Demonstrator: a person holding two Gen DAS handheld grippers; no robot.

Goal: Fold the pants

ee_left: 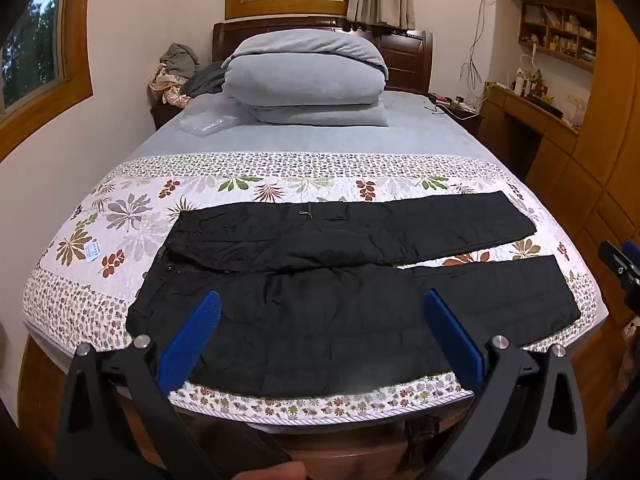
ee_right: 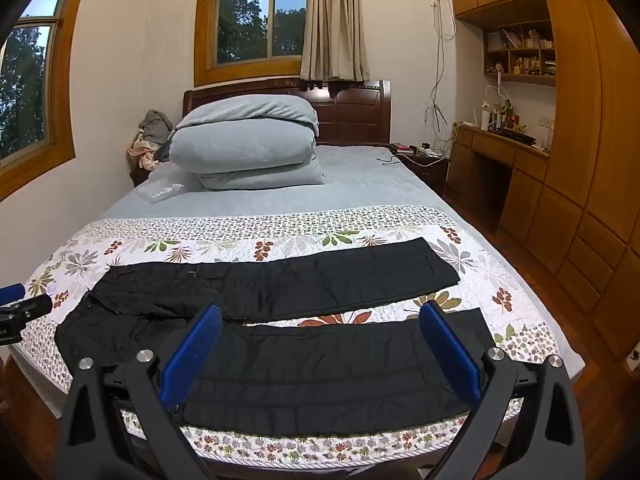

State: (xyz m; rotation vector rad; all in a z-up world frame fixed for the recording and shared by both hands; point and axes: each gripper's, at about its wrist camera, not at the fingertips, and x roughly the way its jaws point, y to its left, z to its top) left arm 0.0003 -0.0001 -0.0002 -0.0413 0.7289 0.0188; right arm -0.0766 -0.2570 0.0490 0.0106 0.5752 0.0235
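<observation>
Floral-quilted bed [ee_left: 120, 216] beyond both jaws | black pants [ee_left: 340, 292] flat on it, legs parted, ahead of and beneath the jaws | left gripper [ee_left: 322, 344] jaws released, nothing between | right gripper [ee_right: 320, 354] jaws released, hovering over near leg

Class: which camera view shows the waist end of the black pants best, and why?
The left wrist view: the pants waist, with its button and zip, lies whole and near the middle. In the right wrist view the waist sits far left, smaller and partly behind a blue finger.
</observation>
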